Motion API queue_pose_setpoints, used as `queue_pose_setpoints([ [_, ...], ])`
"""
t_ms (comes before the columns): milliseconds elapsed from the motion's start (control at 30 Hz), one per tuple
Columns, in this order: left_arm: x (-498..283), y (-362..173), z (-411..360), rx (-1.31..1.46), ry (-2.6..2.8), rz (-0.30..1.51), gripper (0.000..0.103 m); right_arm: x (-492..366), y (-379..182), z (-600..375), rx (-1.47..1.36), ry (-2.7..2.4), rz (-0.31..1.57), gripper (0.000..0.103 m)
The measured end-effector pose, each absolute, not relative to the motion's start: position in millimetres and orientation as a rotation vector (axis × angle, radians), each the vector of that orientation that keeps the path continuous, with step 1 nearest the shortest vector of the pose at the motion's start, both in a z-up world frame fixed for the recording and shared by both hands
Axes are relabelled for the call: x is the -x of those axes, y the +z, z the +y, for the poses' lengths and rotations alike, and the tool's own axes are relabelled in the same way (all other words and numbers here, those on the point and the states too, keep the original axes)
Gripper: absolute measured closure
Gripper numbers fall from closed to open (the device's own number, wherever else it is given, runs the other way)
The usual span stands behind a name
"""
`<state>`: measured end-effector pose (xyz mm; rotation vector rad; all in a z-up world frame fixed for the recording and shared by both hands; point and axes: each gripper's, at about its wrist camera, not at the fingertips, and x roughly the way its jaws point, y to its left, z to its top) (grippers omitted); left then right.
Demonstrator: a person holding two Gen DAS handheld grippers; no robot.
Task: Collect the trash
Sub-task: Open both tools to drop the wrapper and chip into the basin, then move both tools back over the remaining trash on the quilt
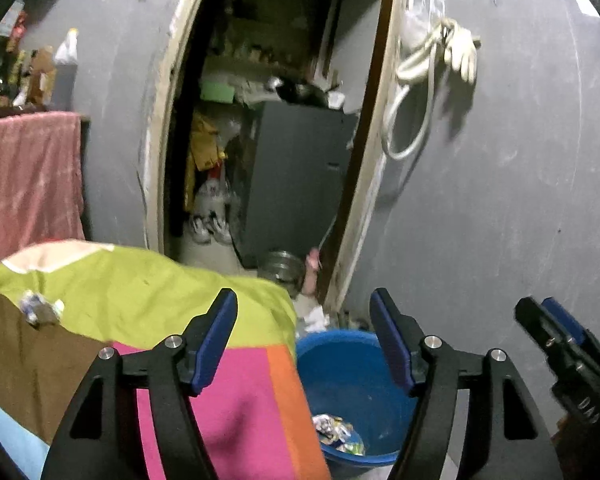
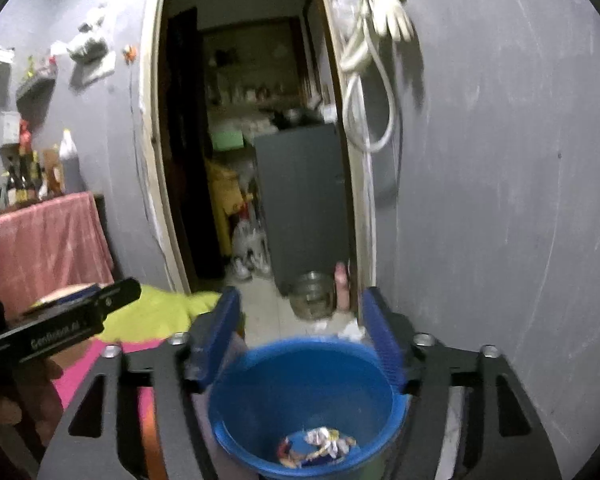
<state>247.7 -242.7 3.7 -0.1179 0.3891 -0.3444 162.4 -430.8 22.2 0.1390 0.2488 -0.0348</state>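
Left gripper (image 1: 304, 340): the jaws are held well apart, and nothing is gripped between the blue pads; it is pointed over the edge of the bed toward the doorway.
Right gripper (image 2: 300, 344): the jaws are spread wide, with nothing held; the bucket is framed between them from above, without contact.
Bucket (image 2: 300, 404): blue and round, it is set on the floor just beside the bed, at 6 o'clock in the right wrist view.
Trash (image 2: 320, 446): crumpled wrappers are seen lying at the bottom of the bucket.
Loose wrapper (image 1: 40, 308): a crumpled piece is left on the blanket, at 9 o'clock in the left wrist view, well apart from the bucket.
Blanket (image 1: 140, 300): patches of green, pink, orange and brown are shown.
Doorway (image 1: 276, 120): a grey cabinet and a steel pot (image 1: 284, 270) are seen beyond it.
Wall (image 1: 500, 160): a white glove (image 1: 462, 54) and hose are hung at 1 o'clock.
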Motion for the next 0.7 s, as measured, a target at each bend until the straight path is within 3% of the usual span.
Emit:
queue_pose_setpoints([
  [100, -240, 21, -222, 0.129, -0.337, 0.35, 0.025, -156, 41, -419, -0.134, -0.018, 0.202, 0.026],
  [200, -233, 34, -201, 0.158, -0.33, 0.314, 0.012, -150, 54, -408, -0.131, 0.003, 0.165, 0.015],
  [333, -223, 52, -173, 0.169, -0.303, 0.275, 0.007, -144, 70, -388, -0.133, 0.008, 0.115, 0.0],
  [700, -198, 68, -106, 0.161, -0.228, 0.172, 0.002, -135, 96, -329, -0.139, 0.113, 0.01, 0.0],
])
